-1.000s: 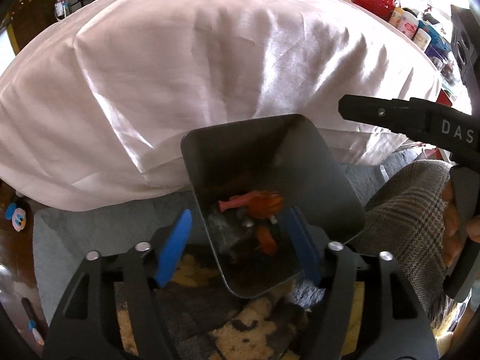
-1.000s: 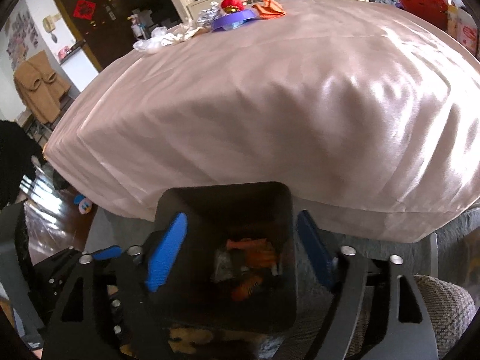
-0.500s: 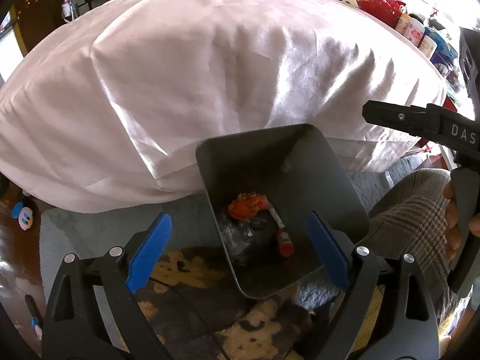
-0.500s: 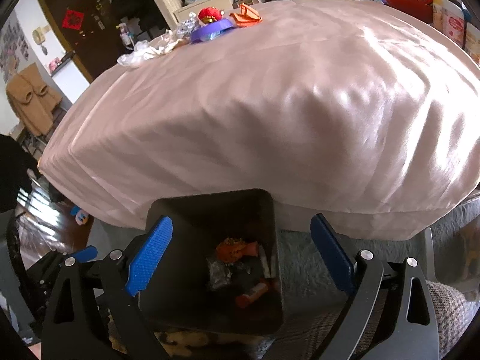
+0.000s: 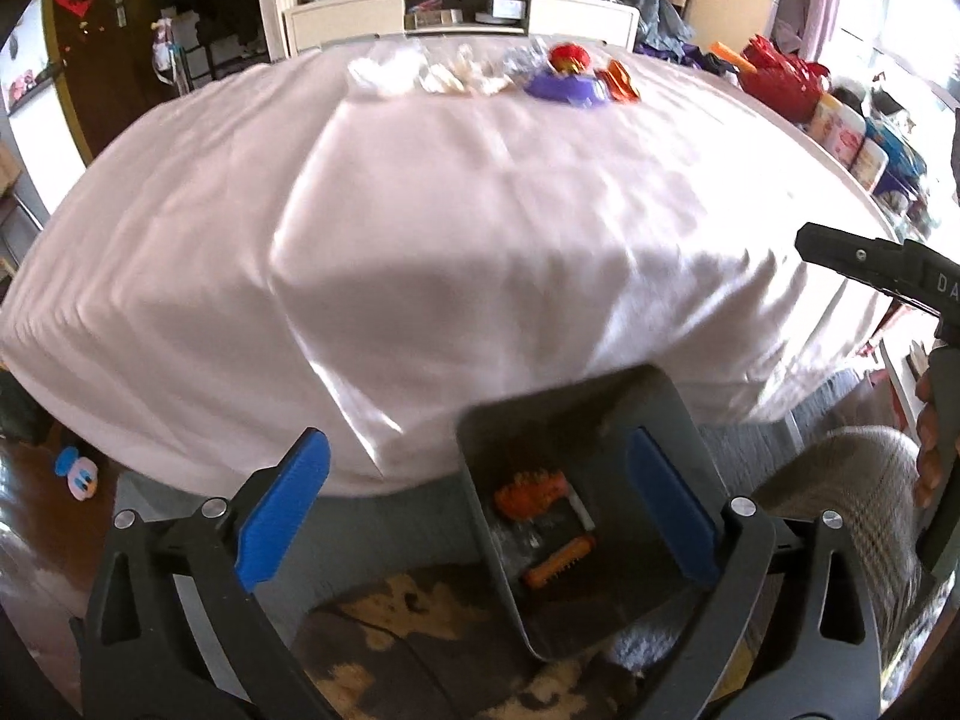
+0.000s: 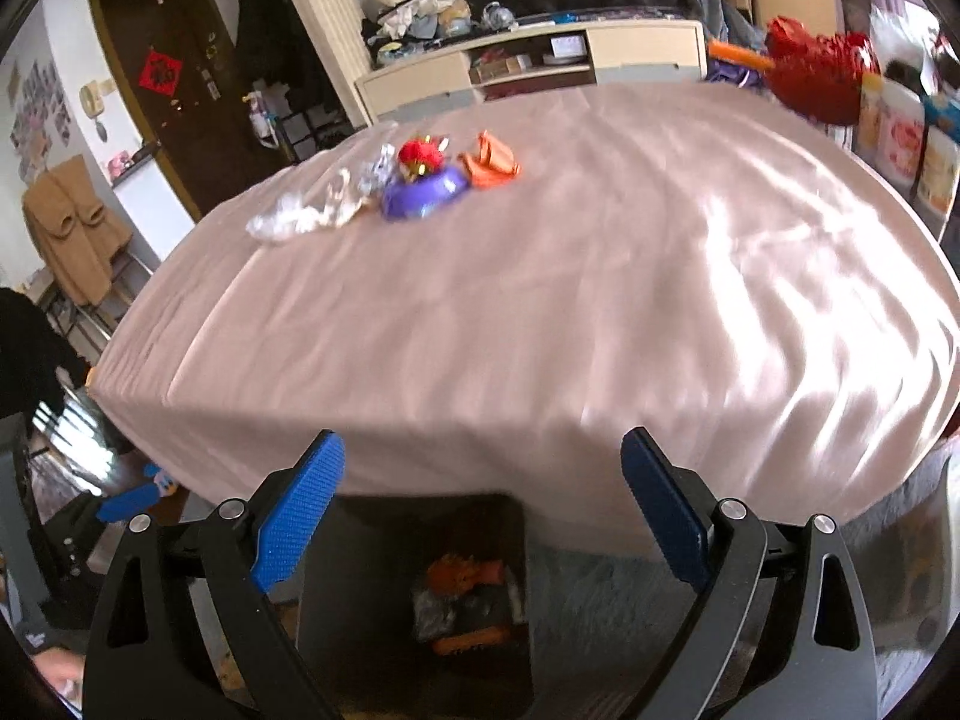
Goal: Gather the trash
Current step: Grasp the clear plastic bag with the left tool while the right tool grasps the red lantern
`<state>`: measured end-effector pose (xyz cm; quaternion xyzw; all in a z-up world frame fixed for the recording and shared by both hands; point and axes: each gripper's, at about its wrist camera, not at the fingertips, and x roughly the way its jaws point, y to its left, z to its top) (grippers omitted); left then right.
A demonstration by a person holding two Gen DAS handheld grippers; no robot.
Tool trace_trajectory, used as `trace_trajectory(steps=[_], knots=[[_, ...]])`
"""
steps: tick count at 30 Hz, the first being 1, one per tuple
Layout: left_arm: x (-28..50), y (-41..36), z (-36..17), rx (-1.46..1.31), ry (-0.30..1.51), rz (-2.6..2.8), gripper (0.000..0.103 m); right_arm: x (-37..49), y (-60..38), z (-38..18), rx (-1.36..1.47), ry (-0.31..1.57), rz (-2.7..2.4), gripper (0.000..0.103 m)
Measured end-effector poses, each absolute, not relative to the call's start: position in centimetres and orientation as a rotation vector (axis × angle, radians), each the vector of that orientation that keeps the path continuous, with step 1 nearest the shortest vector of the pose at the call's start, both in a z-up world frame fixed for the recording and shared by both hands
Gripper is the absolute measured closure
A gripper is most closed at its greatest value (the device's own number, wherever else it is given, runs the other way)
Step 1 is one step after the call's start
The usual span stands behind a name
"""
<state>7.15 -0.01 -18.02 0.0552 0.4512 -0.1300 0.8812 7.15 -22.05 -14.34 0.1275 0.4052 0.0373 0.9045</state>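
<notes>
A dark grey bin (image 5: 600,420) stands on the floor below the near table edge; it also shows in the right wrist view (image 6: 360,600). Orange wrappers (image 5: 531,489) and clear plastic lie inside it. My left gripper (image 5: 480,516) is open and empty above the bin. My right gripper (image 6: 480,510) is open and empty over the table edge. On the far side of the pink tablecloth (image 6: 540,300) lie clear plastic scraps (image 6: 300,216), a purple dish (image 6: 423,195) with a red item, and an orange wrapper (image 6: 492,165).
A red bag (image 6: 816,78) and tubs (image 6: 900,126) stand at the table's right end. A cabinet (image 6: 528,66) lines the back wall. A patterned rug (image 5: 420,630) and a plaid cushion (image 5: 840,498) lie near the bin. A toy (image 5: 78,474) lies on the floor at left.
Both grippers opened wider and rose from the bin, tilting up so the far tabletop and its trash came into view. The orange wrappers stayed in the bin.
</notes>
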Motion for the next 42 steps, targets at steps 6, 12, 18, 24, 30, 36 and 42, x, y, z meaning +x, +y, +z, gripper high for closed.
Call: trace_trajectory(steps=[6, 12, 18, 24, 30, 36, 42], knots=[[10.2, 0.6, -16.0, 0.116, 0.903, -0.258, 0.008, 10.1, -22.6, -12.5, 0.229, 0.808, 0.062, 0.009], [14.9, 1.3, -15.0, 0.114, 0.886, -0.218, 0.009, 14.5, -22.5, -11.6, 0.213, 0.794, 0.063, 0.009], [19.8, 1.2, -14.1, 0.131, 0.87, -0.219, 0.009, 19.6, -21.1, -11.1, 0.22, 0.785, 0.107, 0.009], [25.0, 1.2, -13.3, 0.127, 0.849, -0.212, 0.014, 24.4, -19.5, -10.8, 0.199, 0.756, 0.146, 0.026], [28.6, 1.3, -13.1, 0.102, 0.836, -0.215, 0.031, 27.8, -19.2, -11.6, 0.204, 0.762, 0.15, 0.04], [31.5, 1.0, -12.7, 0.11, 0.83, -0.215, 0.035, 29.8, -18.7, -12.1, 0.212, 0.772, 0.158, 0.042], [33.0, 0.5, -14.1, 0.11, 0.884, -0.246, 0.051, 31.2, -17.5, -13.4, 0.181, 0.813, 0.163, 0.046]])
